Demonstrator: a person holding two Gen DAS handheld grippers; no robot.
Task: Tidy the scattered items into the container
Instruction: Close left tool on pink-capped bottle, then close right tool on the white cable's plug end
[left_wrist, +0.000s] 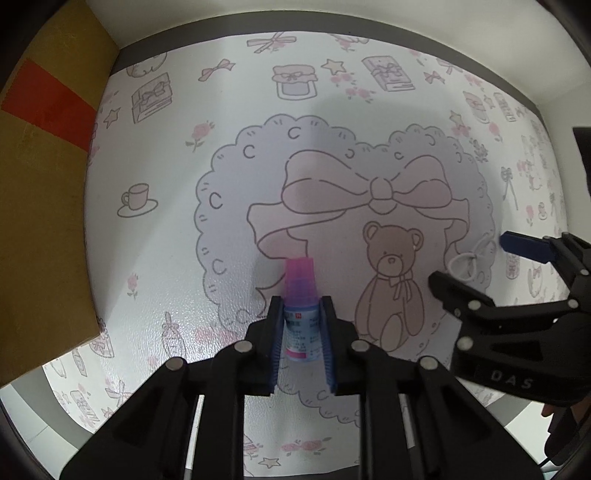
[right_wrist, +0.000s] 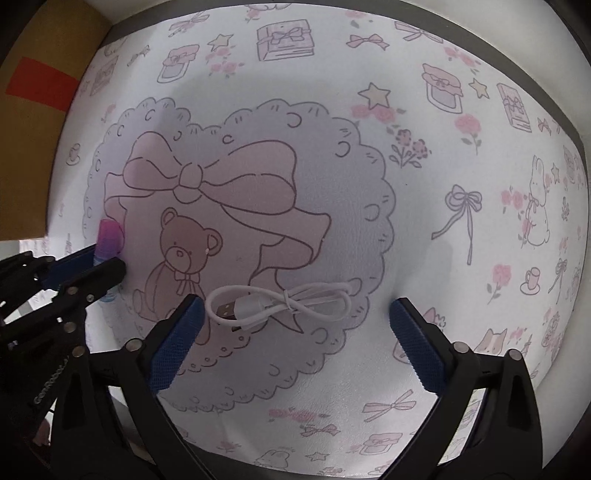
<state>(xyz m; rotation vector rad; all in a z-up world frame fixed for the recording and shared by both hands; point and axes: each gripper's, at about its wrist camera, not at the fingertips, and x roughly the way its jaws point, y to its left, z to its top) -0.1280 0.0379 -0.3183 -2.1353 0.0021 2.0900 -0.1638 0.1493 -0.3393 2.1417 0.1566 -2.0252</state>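
Observation:
My left gripper (left_wrist: 301, 306) is shut on a small bottle (left_wrist: 299, 314) with a pink cap and blue label, held over the printed mat. The bottle also shows in the right wrist view (right_wrist: 109, 236), between the left gripper's fingers (right_wrist: 103, 271). My right gripper (right_wrist: 295, 317) is open wide, just above a coiled white USB cable (right_wrist: 280, 301) lying on the mat between its fingers. In the left wrist view the right gripper (left_wrist: 491, 262) is at the right, with a bit of the cable (left_wrist: 467, 264) showing. A cardboard box (left_wrist: 40, 206) stands at the left.
A white mat (right_wrist: 424, 221) with pink bow, bear and flower prints covers the table. The cardboard box with a red stripe (right_wrist: 29, 122) stands against the mat's left edge. A grey table edge (left_wrist: 332, 26) and a white wall lie behind.

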